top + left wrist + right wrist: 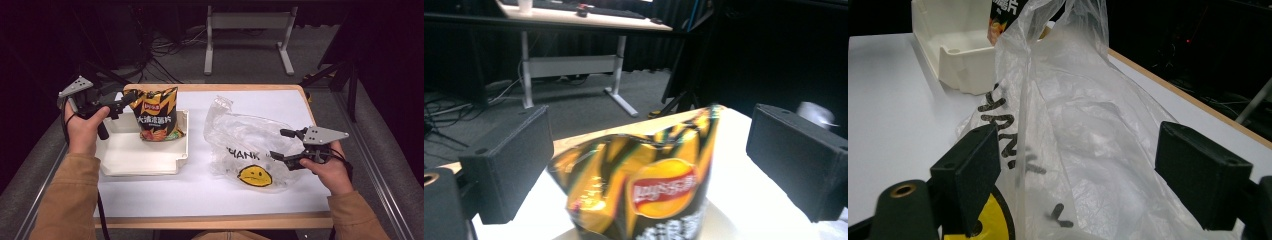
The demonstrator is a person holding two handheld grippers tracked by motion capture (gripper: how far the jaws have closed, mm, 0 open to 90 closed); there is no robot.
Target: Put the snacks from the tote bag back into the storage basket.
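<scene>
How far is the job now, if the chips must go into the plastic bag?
Done: nothing clearly; the chip bag stands in the white tray. In hand: the left gripper is open around its top, not closed; the right gripper, open, straddles the plastic bag. Left: probably grasping, opening and loading.

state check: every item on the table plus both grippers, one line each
chip bag: sealed, upright in the tray, leaning back a little
tray: open top, flat on the table
plastic bag: crumpled, lying on the table, looks empty
left gripper: open, jaws either side of the chip bag top
right gripper: open, jaws either side of the plastic bag
</scene>
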